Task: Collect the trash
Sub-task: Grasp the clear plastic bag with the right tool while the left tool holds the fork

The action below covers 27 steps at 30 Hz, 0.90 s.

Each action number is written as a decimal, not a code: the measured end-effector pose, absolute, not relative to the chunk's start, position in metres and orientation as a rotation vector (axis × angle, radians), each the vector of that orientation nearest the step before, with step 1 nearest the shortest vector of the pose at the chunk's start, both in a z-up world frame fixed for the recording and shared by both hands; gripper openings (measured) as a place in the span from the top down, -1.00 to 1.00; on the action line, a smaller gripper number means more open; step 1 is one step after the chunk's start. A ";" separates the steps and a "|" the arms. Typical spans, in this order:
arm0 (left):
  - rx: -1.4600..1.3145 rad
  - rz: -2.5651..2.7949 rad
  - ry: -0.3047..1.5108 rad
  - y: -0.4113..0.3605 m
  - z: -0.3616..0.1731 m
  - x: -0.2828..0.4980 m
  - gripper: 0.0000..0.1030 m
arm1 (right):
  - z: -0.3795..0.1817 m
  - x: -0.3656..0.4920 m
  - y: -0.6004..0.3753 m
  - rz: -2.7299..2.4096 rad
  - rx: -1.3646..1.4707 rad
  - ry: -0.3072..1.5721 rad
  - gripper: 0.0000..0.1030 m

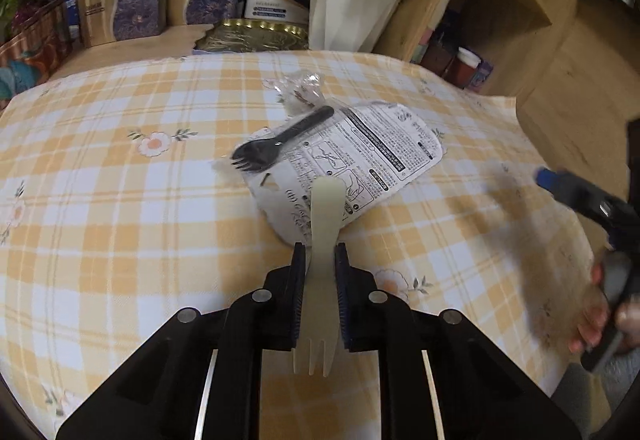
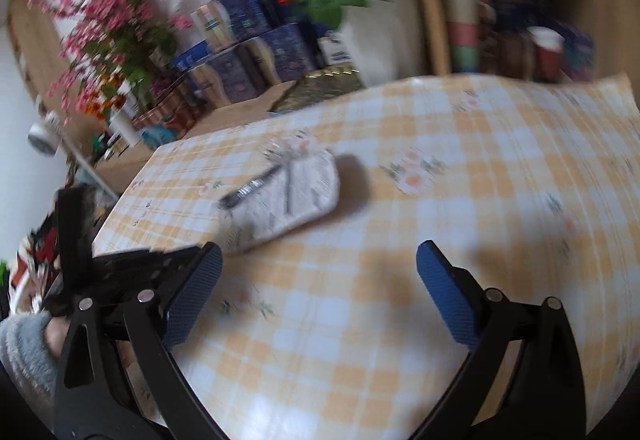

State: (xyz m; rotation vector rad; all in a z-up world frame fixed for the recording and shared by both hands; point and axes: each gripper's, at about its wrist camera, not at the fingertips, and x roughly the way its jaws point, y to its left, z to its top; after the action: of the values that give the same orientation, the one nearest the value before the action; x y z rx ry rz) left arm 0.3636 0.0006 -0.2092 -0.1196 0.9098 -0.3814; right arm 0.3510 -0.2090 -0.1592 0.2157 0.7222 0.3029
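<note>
The cream spork (image 1: pixel 320 264) is clamped between the jaws of the left gripper (image 1: pixel 320 252). The right gripper (image 2: pixel 320 272) is held open, empty. Left on the desk (image 1: pixel 120 200): black spork (image 1: pixel 280 144), printed wrapper (image 1: pixel 360 160), crumpled plastic (image 1: pixel 300 88).
</note>
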 end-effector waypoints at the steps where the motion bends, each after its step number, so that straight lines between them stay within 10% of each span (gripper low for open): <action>1: -0.141 -0.374 0.901 0.007 -0.206 0.358 0.72 | -0.157 0.361 -0.204 0.316 0.207 0.723 -0.79; 15: -0.273 -0.262 0.849 0.089 -0.195 0.300 0.72 | -0.201 0.549 -0.105 0.246 0.079 0.986 -0.55; 19: -0.298 -0.238 0.844 0.106 -0.196 0.293 0.72 | -0.217 0.559 -0.096 0.183 0.066 1.077 -0.08; 27: -0.320 -0.240 0.805 0.114 -0.183 0.281 0.72 | -0.160 0.516 -0.117 0.233 0.165 0.823 0.19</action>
State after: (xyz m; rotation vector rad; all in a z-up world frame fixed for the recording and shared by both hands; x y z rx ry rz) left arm 0.2807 0.1140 -0.1832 -0.3195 0.8052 -0.2398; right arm 0.5159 -0.1169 -0.1596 0.1649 0.8229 0.2329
